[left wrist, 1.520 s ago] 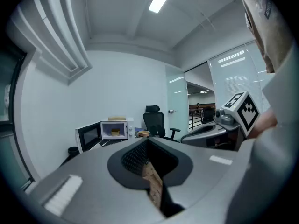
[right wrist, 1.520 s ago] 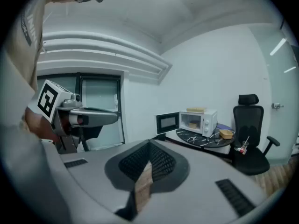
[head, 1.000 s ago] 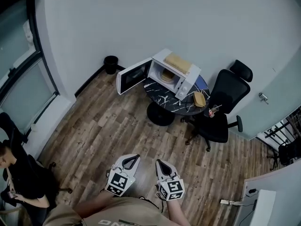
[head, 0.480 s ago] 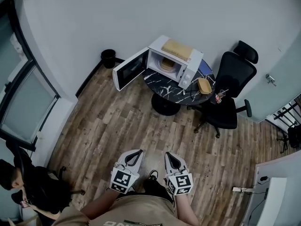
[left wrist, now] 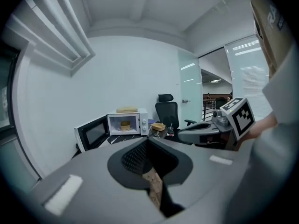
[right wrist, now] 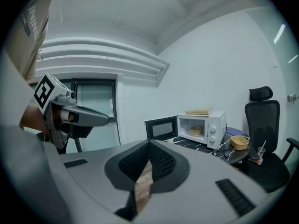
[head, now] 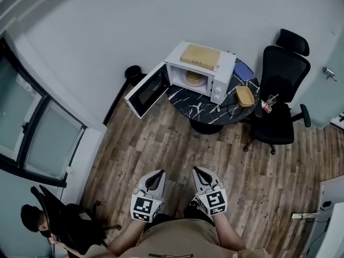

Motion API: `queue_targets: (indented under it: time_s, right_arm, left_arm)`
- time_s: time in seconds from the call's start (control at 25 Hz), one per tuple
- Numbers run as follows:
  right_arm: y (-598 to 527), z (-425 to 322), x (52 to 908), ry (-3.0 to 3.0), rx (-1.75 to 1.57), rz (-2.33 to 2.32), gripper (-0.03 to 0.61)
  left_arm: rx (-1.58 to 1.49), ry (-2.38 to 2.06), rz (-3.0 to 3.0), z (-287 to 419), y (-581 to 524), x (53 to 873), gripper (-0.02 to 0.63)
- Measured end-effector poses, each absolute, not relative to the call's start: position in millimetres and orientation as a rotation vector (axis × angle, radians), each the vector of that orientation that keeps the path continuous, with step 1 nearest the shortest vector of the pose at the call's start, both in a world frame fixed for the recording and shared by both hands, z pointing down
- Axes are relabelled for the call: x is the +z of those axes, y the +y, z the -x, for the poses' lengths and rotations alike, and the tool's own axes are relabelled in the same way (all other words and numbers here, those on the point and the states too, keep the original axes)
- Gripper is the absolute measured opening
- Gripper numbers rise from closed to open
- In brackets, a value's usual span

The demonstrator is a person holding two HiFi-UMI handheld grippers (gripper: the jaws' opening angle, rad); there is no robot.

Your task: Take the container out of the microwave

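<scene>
A white microwave [head: 203,70] stands on a round black marble table [head: 208,107] by the wall, its door [head: 146,90] swung open to the left. Inside sits a tan round container [head: 194,78], also seen in the left gripper view as the container [left wrist: 124,124] and in the right gripper view as the container [right wrist: 196,131]. My left gripper [head: 157,174] and right gripper [head: 199,171] are held side by side over the wood floor, far short of the table. Both are shut with nothing in them, as the left gripper [left wrist: 147,141] and right gripper [right wrist: 149,144] show.
A flat tan board [head: 200,55] lies on top of the microwave. A second tan container [head: 245,95] sits on the table's right side. A black office chair [head: 280,90] stands right of the table, a black bin [head: 133,72] left of it. A seated person [head: 37,226] is at bottom left.
The view has shifted towards the table, and the microwave now sits more to the right in it. Both grippers stay shut and low in front of me.
</scene>
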State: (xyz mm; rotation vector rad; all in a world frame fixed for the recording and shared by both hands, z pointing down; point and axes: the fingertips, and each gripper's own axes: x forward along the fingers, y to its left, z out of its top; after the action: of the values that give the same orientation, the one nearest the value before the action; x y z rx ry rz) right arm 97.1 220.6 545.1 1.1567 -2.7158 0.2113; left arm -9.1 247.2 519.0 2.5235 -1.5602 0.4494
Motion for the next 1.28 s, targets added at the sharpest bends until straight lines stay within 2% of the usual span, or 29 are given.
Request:
queue_targets:
  time_s: [0.48,1.04,1.28]
  right_arm:
    - [169.8,-112.1,560.2,-2.748,0.267,-1.061,0.008]
    - [118.7,-74.2,571.9,-2.663,0.294,-1.147,0.008]
    - [87.0,-33.7,543.9,-2.609,0.123,-1.192,0.008]
  left_arm:
    - [0.463,-1.6,-2.446,-19.2,184.5,519.7,0.006]
    - [0.42,-1.54,-2.479,27.0,128.6,536.7,0.006]
    - [0.466,-1.44,-2.684,49.5,87.3,522.6,0.006]
